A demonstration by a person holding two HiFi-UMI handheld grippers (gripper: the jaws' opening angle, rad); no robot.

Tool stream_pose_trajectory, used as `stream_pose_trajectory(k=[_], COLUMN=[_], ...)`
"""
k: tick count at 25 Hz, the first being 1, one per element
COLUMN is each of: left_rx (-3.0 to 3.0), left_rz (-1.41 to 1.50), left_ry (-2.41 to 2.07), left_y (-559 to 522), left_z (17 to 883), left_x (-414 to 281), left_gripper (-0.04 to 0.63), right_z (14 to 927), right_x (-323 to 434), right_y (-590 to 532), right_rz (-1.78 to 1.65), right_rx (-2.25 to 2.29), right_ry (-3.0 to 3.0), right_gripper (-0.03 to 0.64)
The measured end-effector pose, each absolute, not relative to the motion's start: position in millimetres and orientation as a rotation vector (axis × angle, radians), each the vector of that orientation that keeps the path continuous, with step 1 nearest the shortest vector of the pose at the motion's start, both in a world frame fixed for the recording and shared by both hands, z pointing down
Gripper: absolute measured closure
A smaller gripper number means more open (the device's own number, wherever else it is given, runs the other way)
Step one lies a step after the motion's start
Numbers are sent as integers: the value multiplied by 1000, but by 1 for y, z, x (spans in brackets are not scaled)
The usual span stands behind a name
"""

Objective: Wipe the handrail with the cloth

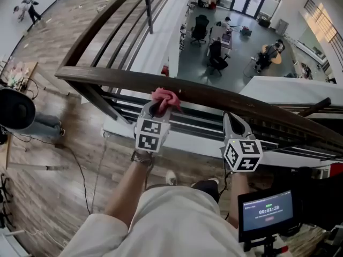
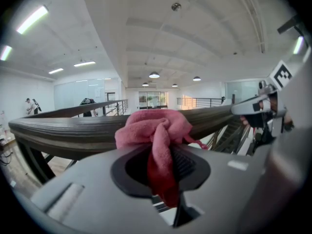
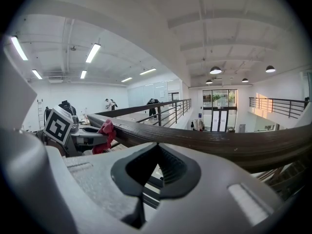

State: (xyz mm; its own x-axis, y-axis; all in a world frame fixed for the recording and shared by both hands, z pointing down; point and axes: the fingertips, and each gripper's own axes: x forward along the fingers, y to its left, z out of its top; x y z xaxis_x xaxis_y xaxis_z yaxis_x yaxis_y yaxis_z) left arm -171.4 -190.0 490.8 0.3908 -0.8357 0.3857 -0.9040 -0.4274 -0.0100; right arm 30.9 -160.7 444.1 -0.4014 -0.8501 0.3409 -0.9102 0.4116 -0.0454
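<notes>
Left tongs pinch the pink cloth against the handrail; right tongs are closed, empty. We risk the loosely bunched cloth snagging and slipping free over the drop.

The left forearm and right forearm both reach toward 12 o'clock; the left hand-held gripper has its jaws clamped on a bunched pink cloth; the right hand-held gripper sits at its 3 o'clock, slightly lower, jaws pressed together with nothing between them
</notes>
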Motion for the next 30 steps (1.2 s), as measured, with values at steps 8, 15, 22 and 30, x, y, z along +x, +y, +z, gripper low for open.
stream_pose_trajectory(k=[8,15,22,30], left_rx=[2349,2262,2169,2215], left_rz=[486,455,450,499], left_ry=[-1632,-1747,-1782,-1732], left_y=[-195,-194,-193,-190], left_z=[496,494,497,498], left_x=[-195,-198,-197,-157], left_gripper=[503,502,502,502], right_z=[443,431,429,430], right_x=[32,52,73,86], right_y=[-162,-152,-156,-158], right_rz=[320,312,317,340], right_rx=[1540,1538,1538,1528], right_ry=[-2398,-2399,-2401,-2431], right_gripper=[614,614,614,614])
